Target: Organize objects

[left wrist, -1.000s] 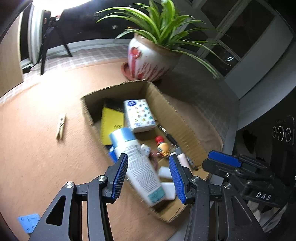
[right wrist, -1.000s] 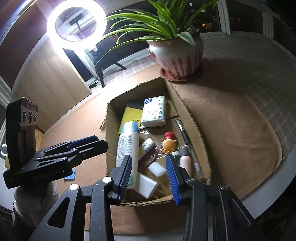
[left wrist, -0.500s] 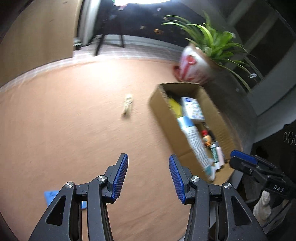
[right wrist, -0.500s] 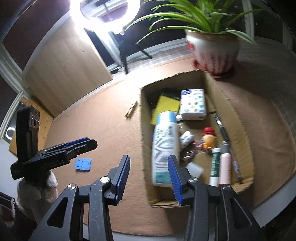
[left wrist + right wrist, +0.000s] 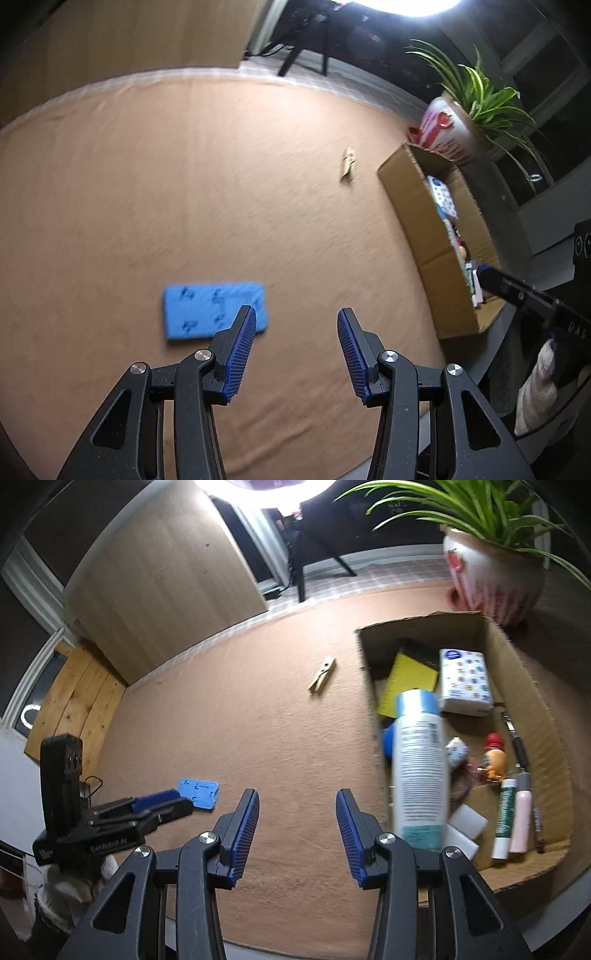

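Wide bare tan felt mat (image 5: pixel 184 184) surrounds the flat blue rectangular plastic piece (image 5: pixel 207 312), long axis crosswise; left gripper (image 5: pixel 295 325) unclenched, empty; right gripper (image 5: pixel 297 808) empty, jaws just widening.

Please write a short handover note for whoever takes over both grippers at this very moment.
Left gripper: open, empty, just to the right of the blue card on the brown cloth.
Right gripper: open, empty, jaws just been opening, over bare cloth left of the cardboard box.
Done: the bottle, yellow pad, tissue pack, toy figure and tubes lie in the box.
Left: the blue card and the clothespin lie loose on the cloth, probably next for the box.
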